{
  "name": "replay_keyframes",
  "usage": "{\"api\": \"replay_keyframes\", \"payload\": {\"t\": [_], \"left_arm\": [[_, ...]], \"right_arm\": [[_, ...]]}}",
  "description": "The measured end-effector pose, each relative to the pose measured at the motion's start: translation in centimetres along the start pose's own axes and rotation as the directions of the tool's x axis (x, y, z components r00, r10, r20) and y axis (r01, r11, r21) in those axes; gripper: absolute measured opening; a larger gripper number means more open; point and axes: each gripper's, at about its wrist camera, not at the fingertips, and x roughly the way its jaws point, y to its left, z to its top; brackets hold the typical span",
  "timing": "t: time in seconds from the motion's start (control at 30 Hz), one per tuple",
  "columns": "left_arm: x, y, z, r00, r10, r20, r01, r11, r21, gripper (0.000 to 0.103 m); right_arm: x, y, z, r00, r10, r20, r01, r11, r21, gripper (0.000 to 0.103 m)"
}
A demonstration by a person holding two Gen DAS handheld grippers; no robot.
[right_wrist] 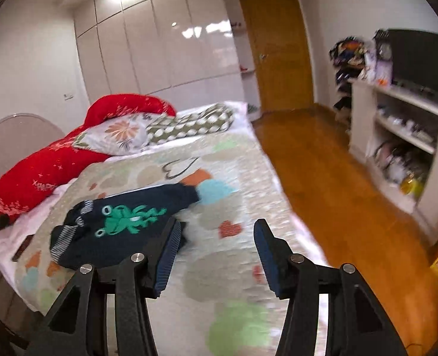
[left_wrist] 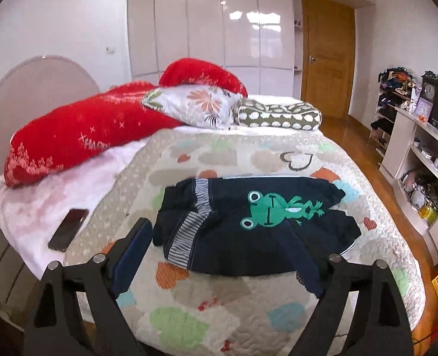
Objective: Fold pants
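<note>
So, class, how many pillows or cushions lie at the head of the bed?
3: a long red pillow at the left, a floral one resting against it, and a spotted bolster at the right. More may hide behind.

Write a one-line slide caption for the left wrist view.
Open left gripper hovers before dark navy frog-print pants lying on a heart-patterned quilted bedspread.

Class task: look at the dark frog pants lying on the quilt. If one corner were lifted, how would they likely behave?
The pants would probably droop rather than hold shape: the fabric already lies in soft wrinkles. They look small, so likely light. On the padded quilt a push would probably bunch them up rather than slide them.
</note>
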Motion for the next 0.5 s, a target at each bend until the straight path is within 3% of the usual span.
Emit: {"api": "replay_keyframes", "payload": {"t": [0.2,0.5], "left_arm": [[1.2,0.0,-0.8,0.999,0.018,-0.044,-0.018,1.0,0.012,0.088],[2.5,1.3,-1.8,0.994,0.062,-0.095,-0.062,0.998,-0.004,0.088]], "right_arm": [[-1.0,-0.6,0.2,1.0,0.001,0.011,-0.001,1.0,0.01,0.06],[1.1,3.7,-0.4,0.996,0.079,-0.045,-0.082,0.994,-0.077,0.06]]}}
